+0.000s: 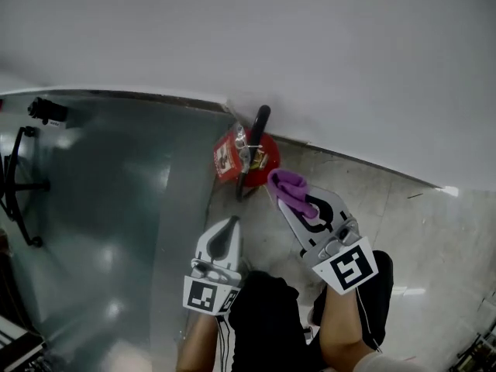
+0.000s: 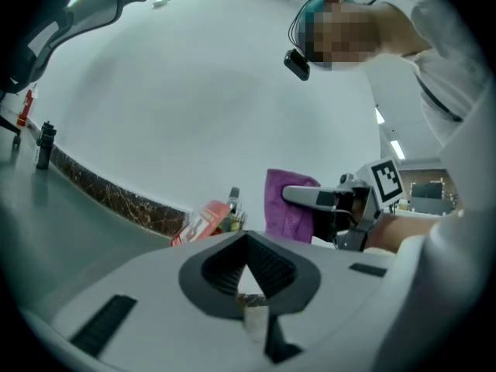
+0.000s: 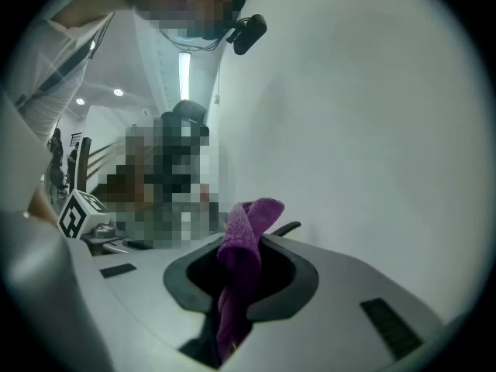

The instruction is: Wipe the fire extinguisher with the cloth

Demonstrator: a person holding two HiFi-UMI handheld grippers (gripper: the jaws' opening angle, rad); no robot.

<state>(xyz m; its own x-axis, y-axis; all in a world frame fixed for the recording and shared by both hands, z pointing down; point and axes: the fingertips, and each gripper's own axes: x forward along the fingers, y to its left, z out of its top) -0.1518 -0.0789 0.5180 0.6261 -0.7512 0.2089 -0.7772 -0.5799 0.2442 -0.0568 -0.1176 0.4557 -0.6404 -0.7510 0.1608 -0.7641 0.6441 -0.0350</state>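
Observation:
A red fire extinguisher (image 1: 232,157) with a black handle (image 1: 256,134) stands on the floor against the white wall. My right gripper (image 1: 288,194) is shut on a purple cloth (image 1: 291,186), which hangs just right of the extinguisher's top. In the right gripper view the cloth (image 3: 244,266) bunches up between the jaws. My left gripper (image 1: 228,229) is shut with nothing in it, a little below the extinguisher. From the left gripper view the extinguisher (image 2: 205,219) and the cloth (image 2: 285,204) lie ahead of the shut left gripper (image 2: 249,266).
A glossy grey surface (image 1: 101,208) spreads to the left, with a black frame (image 1: 19,184) on it. A tiled floor (image 1: 418,223) lies to the right. The person's dark trousers (image 1: 267,324) and a shoe (image 1: 376,297) are below the grippers.

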